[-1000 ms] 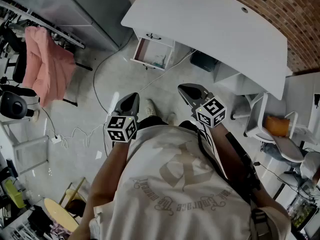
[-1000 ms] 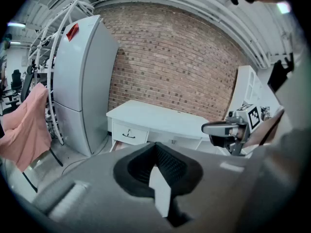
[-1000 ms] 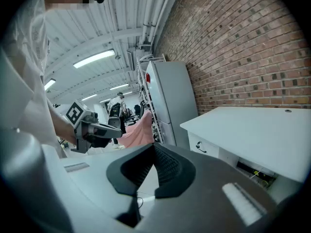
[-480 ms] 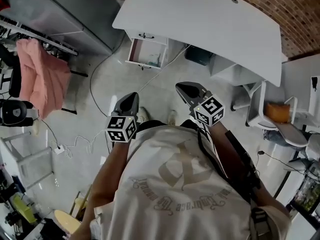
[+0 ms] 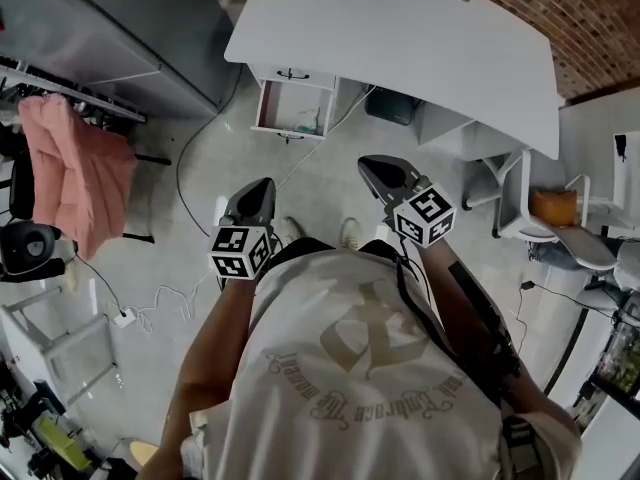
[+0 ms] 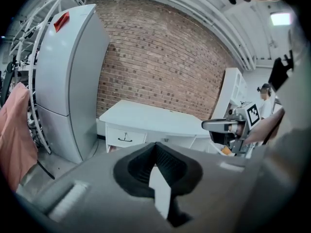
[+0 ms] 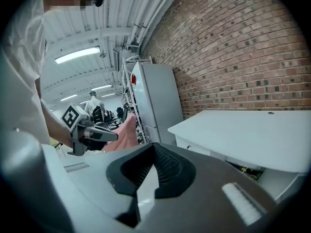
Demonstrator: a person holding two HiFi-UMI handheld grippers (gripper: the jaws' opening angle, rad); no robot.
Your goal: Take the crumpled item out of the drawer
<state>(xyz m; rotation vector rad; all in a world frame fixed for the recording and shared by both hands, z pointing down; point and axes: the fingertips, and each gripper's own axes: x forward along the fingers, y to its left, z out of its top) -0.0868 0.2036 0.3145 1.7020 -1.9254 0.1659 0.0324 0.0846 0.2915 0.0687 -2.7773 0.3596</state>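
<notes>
Both tools are held at chest height, side by side and apart. The left gripper (image 6: 156, 147) has its jaws pressed together with nothing between them, and the right gripper (image 7: 154, 147) looks the same, clenched and empty.

Ahead of both, well apart from them, the open drawer (image 5: 288, 108) sticks out under the white desk (image 5: 400, 38). The crumpled item (image 5: 311, 120) lies inside it, a pale bluish lump toward the side nearer the right gripper.

I think the main risks are these. A cable (image 5: 180, 163) runs over the floor ahead of the left gripper, and a foot could catch it. The jaws must also open before they enter, or they will only push the soft lump deeper.

The cubes carry square markers only. The print on the shirt is too ornate to read.
</notes>
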